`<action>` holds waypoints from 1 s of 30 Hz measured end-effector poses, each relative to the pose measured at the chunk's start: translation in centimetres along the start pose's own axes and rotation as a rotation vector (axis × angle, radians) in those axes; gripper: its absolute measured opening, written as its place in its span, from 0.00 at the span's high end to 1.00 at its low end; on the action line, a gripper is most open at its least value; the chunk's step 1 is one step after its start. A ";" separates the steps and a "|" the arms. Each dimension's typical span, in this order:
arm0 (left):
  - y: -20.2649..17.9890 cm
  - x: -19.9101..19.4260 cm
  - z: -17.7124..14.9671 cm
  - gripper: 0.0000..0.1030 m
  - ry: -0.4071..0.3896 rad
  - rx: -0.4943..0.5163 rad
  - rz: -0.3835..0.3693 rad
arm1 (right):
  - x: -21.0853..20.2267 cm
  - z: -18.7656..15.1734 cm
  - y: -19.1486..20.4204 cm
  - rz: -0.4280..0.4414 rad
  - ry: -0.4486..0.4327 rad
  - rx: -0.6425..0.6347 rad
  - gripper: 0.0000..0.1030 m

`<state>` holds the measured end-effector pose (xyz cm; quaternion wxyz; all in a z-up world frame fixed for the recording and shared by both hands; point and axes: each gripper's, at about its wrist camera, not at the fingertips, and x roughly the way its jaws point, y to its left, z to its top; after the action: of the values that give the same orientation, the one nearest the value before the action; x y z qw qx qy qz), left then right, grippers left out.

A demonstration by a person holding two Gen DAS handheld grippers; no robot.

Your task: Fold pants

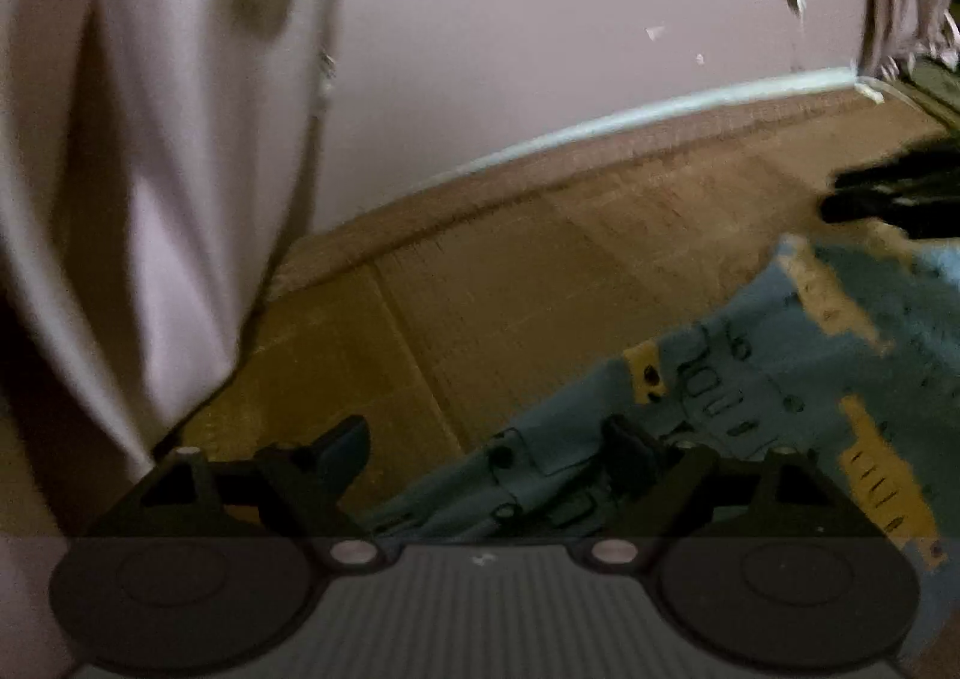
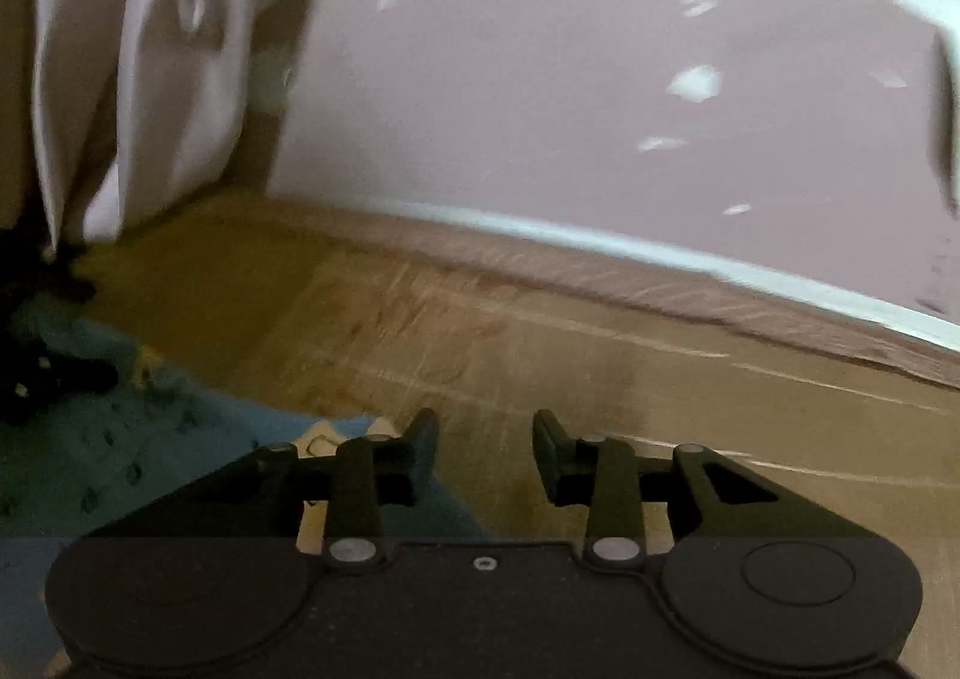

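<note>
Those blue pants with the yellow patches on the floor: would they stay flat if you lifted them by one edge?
Probably not. The pants lie rumpled, so the cloth looks floppy and would likely drape. They seem light. On the brown floor they might slide and bunch when pushed.

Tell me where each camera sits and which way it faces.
Left wrist: on the left claw, facing down across the floor to the wall; pants under its open fingers.
Right wrist: on the right claw, same direction; nothing between its fingers, pants at left.
Shared: pants, floor, wall, curtain.
</note>
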<state>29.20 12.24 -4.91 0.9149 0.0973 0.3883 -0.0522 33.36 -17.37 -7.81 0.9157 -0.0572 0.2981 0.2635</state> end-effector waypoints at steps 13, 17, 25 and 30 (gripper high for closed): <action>-5.4 -2.5 -3.1 0.08 0.026 0.205 0.139 | -11.3 -10.5 -4.7 -0.366 0.088 0.163 0.20; -6.3 -3.9 -0.6 0.07 -0.011 0.097 0.098 | -17.0 -12.0 -7.7 -0.451 0.021 0.228 0.03; -18.8 -3.4 5.9 0.03 -0.045 0.159 -0.195 | -22.9 -16.3 -12.8 -0.628 -0.084 0.398 0.01; -29.1 -3.2 13.3 0.03 -0.001 0.412 -0.373 | -23.8 -19.1 -16.6 -0.608 -0.073 0.445 0.01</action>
<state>31.32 -19.01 2.45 0.8505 0.2083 0.3804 -0.2976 15.78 -47.22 -10.56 0.9521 0.0666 0.2845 -0.0897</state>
